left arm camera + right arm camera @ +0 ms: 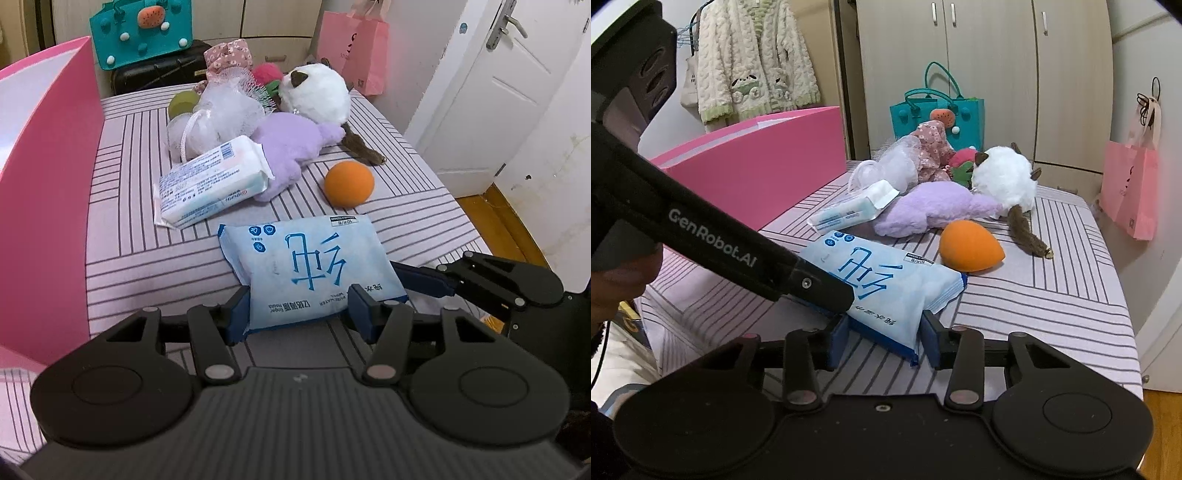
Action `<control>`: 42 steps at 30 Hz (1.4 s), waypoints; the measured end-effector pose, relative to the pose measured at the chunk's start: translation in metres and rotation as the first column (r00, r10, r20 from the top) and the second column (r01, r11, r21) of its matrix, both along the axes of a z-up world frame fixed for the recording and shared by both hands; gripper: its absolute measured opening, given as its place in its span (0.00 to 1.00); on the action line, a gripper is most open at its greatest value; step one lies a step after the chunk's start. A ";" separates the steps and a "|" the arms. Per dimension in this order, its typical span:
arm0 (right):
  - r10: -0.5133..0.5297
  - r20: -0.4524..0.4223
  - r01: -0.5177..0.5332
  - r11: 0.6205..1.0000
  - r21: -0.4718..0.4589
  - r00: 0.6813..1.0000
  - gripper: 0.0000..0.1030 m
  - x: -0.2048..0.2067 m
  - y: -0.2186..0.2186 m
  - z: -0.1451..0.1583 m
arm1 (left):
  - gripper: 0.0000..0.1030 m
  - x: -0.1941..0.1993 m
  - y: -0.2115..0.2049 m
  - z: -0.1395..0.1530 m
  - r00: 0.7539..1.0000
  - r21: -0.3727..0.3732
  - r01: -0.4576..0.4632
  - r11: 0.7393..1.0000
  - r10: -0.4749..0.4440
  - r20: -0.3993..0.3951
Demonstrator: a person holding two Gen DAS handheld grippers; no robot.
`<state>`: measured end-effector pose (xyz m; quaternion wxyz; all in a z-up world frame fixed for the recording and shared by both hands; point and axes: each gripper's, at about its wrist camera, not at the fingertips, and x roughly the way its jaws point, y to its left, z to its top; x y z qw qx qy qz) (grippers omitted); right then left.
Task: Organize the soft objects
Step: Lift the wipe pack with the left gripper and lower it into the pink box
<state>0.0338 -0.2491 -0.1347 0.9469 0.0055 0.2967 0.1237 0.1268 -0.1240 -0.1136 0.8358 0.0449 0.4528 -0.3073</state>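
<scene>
A light blue wet-wipes pack (pixel 306 266) lies on the striped table, also in the right wrist view (pixel 886 280). My left gripper (pixel 299 314) has its two fingers against the pack's near end, one on each side. My right gripper (pixel 884 336) clasps the pack's near right corner; it shows at right in the left wrist view (pixel 424 280). Behind lie a white tissue pack (pixel 210 184), a purple plush (pixel 291 147), an orange sponge (pixel 349 182), a white plush cat (pixel 317 92) and a mesh bath puff (pixel 221 114).
A large pink box (pixel 48 177) stands open at the table's left. A teal felt bag (pixel 142 31) and a black case (pixel 159 70) stand behind the table. Pink paper bags (pixel 354 48) hang by the white door (pixel 491 92). The table edge drops at right.
</scene>
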 end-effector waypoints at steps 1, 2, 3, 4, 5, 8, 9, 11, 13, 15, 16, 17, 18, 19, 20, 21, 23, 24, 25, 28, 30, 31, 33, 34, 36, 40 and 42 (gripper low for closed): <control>0.004 -0.006 -0.004 1.000 -0.001 1.000 0.46 -0.001 0.001 0.001 | 0.53 -0.001 0.001 0.001 1.000 0.000 0.001 1.000 -0.001 -0.005; 0.007 -0.013 -0.007 1.000 -0.003 1.000 0.46 -0.002 0.002 0.002 | 0.53 -0.002 0.002 0.001 1.000 0.001 0.002 1.000 -0.002 -0.008; 0.010 -0.032 -0.010 1.000 -0.009 0.999 0.46 -0.002 0.004 0.003 | 0.52 -0.004 0.004 0.002 1.000 0.003 0.005 1.000 -0.005 -0.012; 0.010 -0.047 -0.011 1.000 -0.016 0.999 0.46 -0.003 0.006 0.005 | 0.52 -0.006 0.005 0.003 1.000 0.006 0.009 1.000 -0.009 -0.015; 0.016 -0.053 -0.017 1.000 -0.020 0.998 0.46 -0.004 0.009 0.007 | 0.52 -0.008 0.006 0.003 1.000 0.013 0.019 1.000 -0.018 -0.021; 0.028 -0.055 -0.030 0.999 -0.033 0.998 0.46 -0.009 0.015 0.014 | 0.52 -0.014 0.009 0.006 0.999 0.027 0.020 0.999 -0.019 -0.035; 0.033 -0.056 -0.035 0.998 -0.044 0.998 0.45 -0.010 0.018 0.017 | 0.52 -0.017 0.012 0.009 0.999 0.029 0.018 0.999 -0.018 -0.032; 0.047 -0.058 -0.051 0.996 -0.067 0.997 0.45 -0.013 0.024 0.024 | 0.52 -0.022 0.016 0.014 1.000 0.029 0.019 0.999 -0.019 -0.023; 0.065 -0.066 -0.071 0.994 -0.083 0.996 0.45 -0.015 0.029 0.031 | 0.52 -0.026 0.020 0.019 1.000 0.030 0.018 0.999 -0.018 -0.020; 0.082 -0.075 -0.089 0.991 -0.096 0.994 0.45 -0.018 0.034 0.038 | 0.52 -0.031 0.025 0.025 1.000 0.033 0.016 0.999 -0.016 -0.021; 0.090 -0.083 -0.099 0.990 -0.101 0.992 0.45 -0.019 0.037 0.042 | 0.52 -0.033 0.028 0.028 1.000 0.033 0.016 0.999 -0.016 -0.021; 0.099 -0.089 -0.108 0.988 -0.106 0.991 0.45 -0.020 0.040 0.046 | 0.51 -0.036 0.031 0.031 1.000 0.032 0.018 0.999 -0.017 -0.022; 0.110 -0.089 -0.120 0.986 -0.112 0.990 0.45 -0.021 0.043 0.050 | 0.51 -0.038 0.035 0.034 0.999 0.031 0.019 0.999 -0.018 -0.028; 0.119 -0.089 -0.129 0.985 -0.119 0.989 0.45 -0.022 0.046 0.053 | 0.51 -0.039 0.038 0.036 0.999 0.029 0.019 0.999 -0.018 -0.034; 0.128 -0.087 -0.139 0.982 -0.128 0.988 0.45 -0.023 0.050 0.056 | 0.51 -0.041 0.042 0.039 0.999 0.029 0.019 0.999 -0.018 -0.038; 0.139 -0.081 -0.150 0.979 -0.138 0.987 0.45 -0.025 0.054 0.059 | 0.51 -0.044 0.046 0.041 0.999 0.030 0.018 0.999 -0.017 -0.037; 0.156 -0.073 -0.165 0.974 -0.154 0.985 0.45 -0.027 0.061 0.065 | 0.51 -0.049 0.054 0.047 1.000 0.031 0.010 0.999 -0.009 -0.028; 0.165 -0.067 -0.173 0.972 -0.161 0.984 0.45 -0.028 0.065 0.068 | 0.51 -0.051 0.057 0.048 1.000 0.033 0.007 0.999 -0.006 -0.023; 0.174 -0.057 -0.182 0.969 -0.169 0.983 0.45 -0.030 0.069 0.072 | 0.51 -0.053 0.061 0.051 1.000 0.032 0.004 0.999 -0.004 -0.016; 0.198 -0.033 -0.201 0.961 -0.192 0.980 0.45 -0.034 0.080 0.082 | 0.51 -0.061 0.073 0.059 1.000 0.037 -0.010 0.999 0.009 0.017; 0.216 -0.015 -0.214 0.953 -0.213 0.976 0.45 -0.037 0.087 0.089 | 0.51 -0.066 0.080 0.066 0.999 0.037 -0.021 0.999 0.019 0.035; 0.224 -0.010 -0.221 0.950 -0.219 0.975 0.45 -0.038 0.091 0.093 | 0.51 -0.068 0.084 0.069 0.999 0.037 -0.027 0.999 0.025 0.043; 0.240 -0.001 -0.234 0.946 -0.222 0.971 0.45 -0.039 0.097 0.098 | 0.51 -0.072 0.092 0.075 0.998 0.036 -0.038 0.999 0.036 0.057; 0.247 0.004 -0.240 0.945 -0.221 0.969 0.45 -0.038 0.100 0.101 | 0.51 -0.074 0.096 0.077 0.997 0.035 -0.044 0.998 0.042 0.061; 0.262 0.017 -0.252 0.941 -0.226 0.965 0.45 -0.037 0.106 0.105 | 0.51 -0.077 0.103 0.081 0.996 0.032 -0.061 0.998 0.058 0.074; 0.295 0.052 -0.273 0.927 -0.256 0.954 0.45 -0.036 0.122 0.116 | 0.51 -0.080 0.118 0.089 0.990 0.026 -0.095 0.995 0.091 0.110; 0.311 0.070 -0.282 0.920 -0.273 0.948 0.45 -0.035 0.129 0.122 | 0.51 -0.081 0.127 0.094 0.987 0.021 -0.109 0.994 0.106 0.124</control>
